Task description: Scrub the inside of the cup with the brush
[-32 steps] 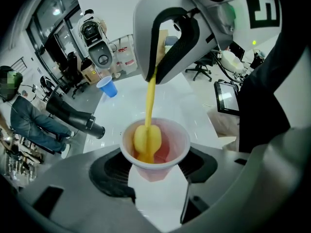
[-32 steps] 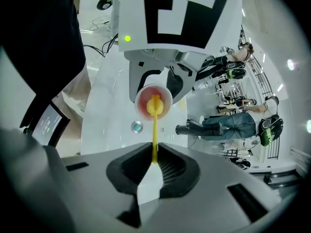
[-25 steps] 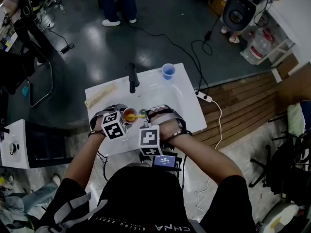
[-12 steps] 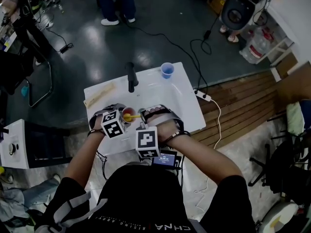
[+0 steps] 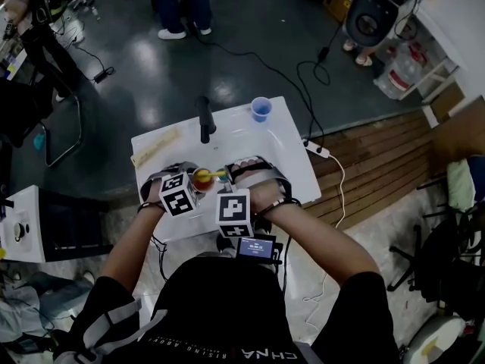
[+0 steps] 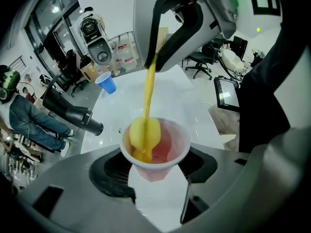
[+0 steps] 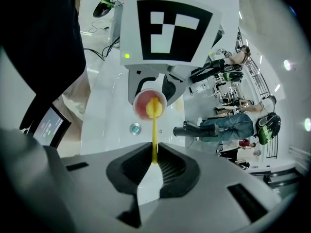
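A pink translucent cup (image 6: 165, 152) sits between the jaws of my left gripper (image 6: 154, 166), which is shut on its lower wall. The cup's mouth tilts toward the right gripper. A yellow brush (image 6: 144, 132) has its head inside the cup, against the inner wall. Its thin handle (image 7: 155, 140) runs back into my right gripper (image 7: 154, 161), which is shut on it. In the head view the cup (image 5: 201, 179) and the brush (image 5: 218, 175) are held above the near half of the white table (image 5: 280, 150), between the left gripper (image 5: 189, 185) and the right gripper (image 5: 232, 174).
A blue cup (image 5: 261, 109) stands at the table's far edge. A black tap-like object (image 5: 204, 120) rises at the far middle, and a pale strip (image 5: 157, 148) lies at the far left. A round drain (image 7: 134, 128) sits in the white surface. Cables cross the floor beyond.
The right gripper has shifted slightly with the brush, whose head stays inside the cup. The left gripper and the cup have barely moved.
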A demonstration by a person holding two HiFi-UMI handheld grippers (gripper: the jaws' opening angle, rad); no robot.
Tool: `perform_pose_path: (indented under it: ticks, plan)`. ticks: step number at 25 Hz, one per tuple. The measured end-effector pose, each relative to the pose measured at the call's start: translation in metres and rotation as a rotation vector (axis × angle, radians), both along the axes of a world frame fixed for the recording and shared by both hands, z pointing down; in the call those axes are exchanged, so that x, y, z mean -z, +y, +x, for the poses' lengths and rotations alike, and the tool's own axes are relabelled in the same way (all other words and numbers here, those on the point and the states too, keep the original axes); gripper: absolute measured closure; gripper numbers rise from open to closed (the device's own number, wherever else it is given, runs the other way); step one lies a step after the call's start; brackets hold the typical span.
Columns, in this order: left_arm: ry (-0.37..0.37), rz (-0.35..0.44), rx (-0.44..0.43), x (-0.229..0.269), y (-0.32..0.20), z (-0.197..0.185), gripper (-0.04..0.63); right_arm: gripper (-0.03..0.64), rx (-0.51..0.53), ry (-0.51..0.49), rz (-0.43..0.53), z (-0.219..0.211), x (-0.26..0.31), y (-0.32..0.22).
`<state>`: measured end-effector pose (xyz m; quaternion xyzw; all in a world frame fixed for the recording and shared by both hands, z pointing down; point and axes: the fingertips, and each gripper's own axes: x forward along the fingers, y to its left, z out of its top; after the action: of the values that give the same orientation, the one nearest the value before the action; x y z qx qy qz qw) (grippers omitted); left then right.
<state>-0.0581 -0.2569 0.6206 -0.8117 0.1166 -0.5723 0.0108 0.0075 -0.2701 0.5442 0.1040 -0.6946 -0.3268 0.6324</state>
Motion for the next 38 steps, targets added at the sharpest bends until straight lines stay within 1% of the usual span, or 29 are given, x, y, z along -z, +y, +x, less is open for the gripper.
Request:
perform_pose_path:
  ticks: [5,8,15,22,29,34,38]
  plan:
    - [-0.004,0.001,-0.002,0.0,0.001,-0.001,0.314,0.574,-0.011,0.019,-0.028,0.011,-0.012,0.006]
    - [-0.013,-0.002,0.0,-0.001,0.001,-0.003,0.314,0.574,-0.006,0.01,-0.038,0.011,-0.014,0.013]
    - [-0.032,-0.006,-0.004,-0.006,-0.001,-0.005,0.314,0.574,0.019,-0.011,-0.056,0.003,-0.016,0.027]
    - [-0.041,0.0,-0.025,-0.01,-0.001,0.002,0.314,0.574,0.043,-0.032,-0.04,-0.008,-0.002,0.024]
    - [-0.036,0.01,-0.054,-0.006,0.003,0.012,0.314,0.574,0.011,-0.037,-0.036,-0.006,-0.01,0.014]
    - [-0.029,0.017,-0.067,-0.003,0.002,0.021,0.314,0.574,-0.033,-0.015,-0.051,0.002,-0.025,0.006]
    - [-0.027,0.024,-0.086,0.0,0.001,0.027,0.314,0.574,-0.04,0.015,-0.072,0.007,-0.039,0.007]
